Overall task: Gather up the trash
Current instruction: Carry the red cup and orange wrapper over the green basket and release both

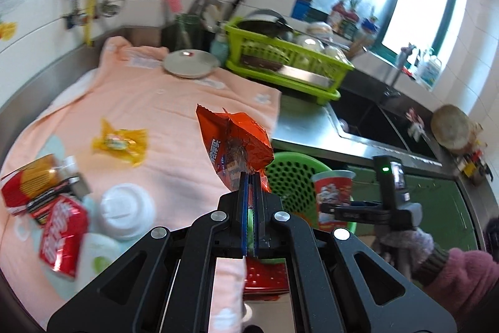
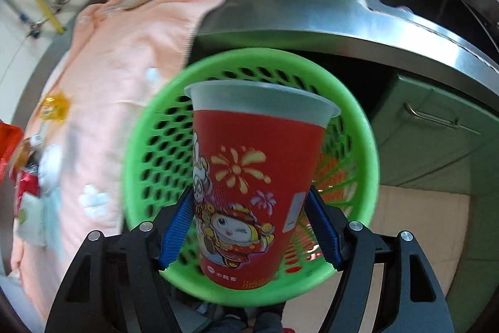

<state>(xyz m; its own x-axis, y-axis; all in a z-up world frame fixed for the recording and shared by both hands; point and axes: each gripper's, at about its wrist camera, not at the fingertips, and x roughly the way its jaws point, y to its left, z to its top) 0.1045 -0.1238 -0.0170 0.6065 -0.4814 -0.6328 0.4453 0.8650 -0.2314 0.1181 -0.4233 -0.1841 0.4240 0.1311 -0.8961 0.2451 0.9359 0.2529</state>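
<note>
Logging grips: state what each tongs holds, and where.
Left tongs: orange snack wrapper, pinched at its lower edge. Right tongs: red paper cup, gripped across its lower body.

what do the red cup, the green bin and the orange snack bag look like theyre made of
Red cup: probably paper with a glossy print; the frosted rim suggests plastic.
Green bin: moulded plastic, smooth, with a perforated wall.
Orange snack bag: thin plastic or foil film, shiny and sharply creased.
</note>
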